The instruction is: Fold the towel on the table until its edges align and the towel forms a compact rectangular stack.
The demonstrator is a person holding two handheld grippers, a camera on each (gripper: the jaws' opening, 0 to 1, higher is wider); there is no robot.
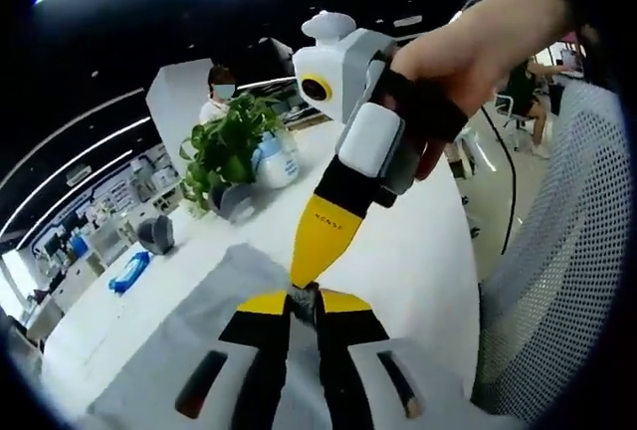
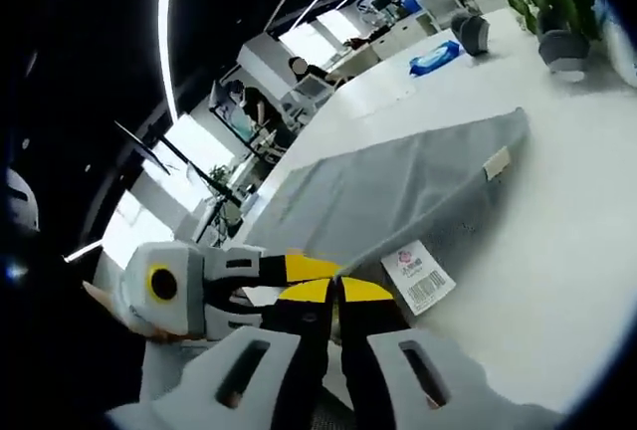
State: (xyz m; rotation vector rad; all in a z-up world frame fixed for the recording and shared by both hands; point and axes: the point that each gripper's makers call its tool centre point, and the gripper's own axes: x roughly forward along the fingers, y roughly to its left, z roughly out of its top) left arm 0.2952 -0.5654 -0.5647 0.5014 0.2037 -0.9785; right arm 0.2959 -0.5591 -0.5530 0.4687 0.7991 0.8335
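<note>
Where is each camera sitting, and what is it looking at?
Left gripper view: rides the left gripper, looking along its yellow-tipped jaws over the grey cloth towel on the white table; the right gripper and a hand enter.
Right gripper view: rides the right gripper, facing down the towel; the left gripper enters.
Both share towel, table and the leafy green potted plant.

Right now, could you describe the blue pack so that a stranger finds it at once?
Start from the white table with the grey towel. Look past the towel's far edge toward the plant; the blue pack lies flat next to a dark grey rounded object. It is the only bright blue thing on the table.
</note>
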